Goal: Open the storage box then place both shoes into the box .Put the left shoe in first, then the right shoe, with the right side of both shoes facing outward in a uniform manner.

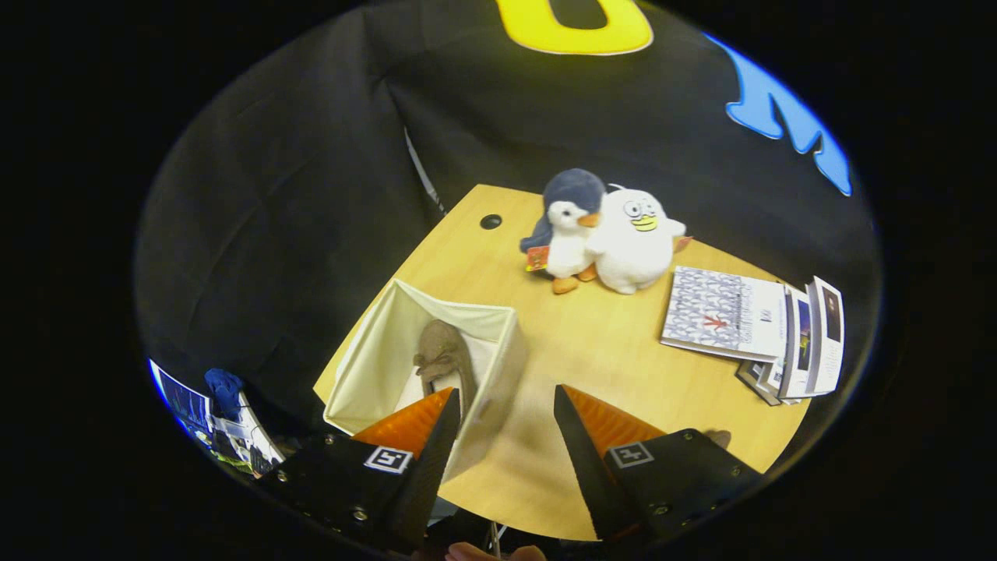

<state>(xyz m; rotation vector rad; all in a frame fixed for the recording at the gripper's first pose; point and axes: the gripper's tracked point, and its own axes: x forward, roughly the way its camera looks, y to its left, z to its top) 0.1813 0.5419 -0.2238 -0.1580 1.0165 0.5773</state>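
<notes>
Shoe (pixel 445 360) in storage box (pixel 498 374) — ahead of spread gripper (pixel 506 405).

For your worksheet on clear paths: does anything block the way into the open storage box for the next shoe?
Nothing visible does. The storage box stands open-topped just ahead of the open, empty hand-held gripper, with one shoe already inside.

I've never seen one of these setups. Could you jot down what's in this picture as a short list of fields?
Surface: wooden table
Storage box: open, cream fabric, just ahead of the fingers
Shoe: brown, inside the box
Plush toys: penguin and white duck, side by side beyond the box
Booklets: stacked beside the toys
Gripper: open, holding nothing
</notes>
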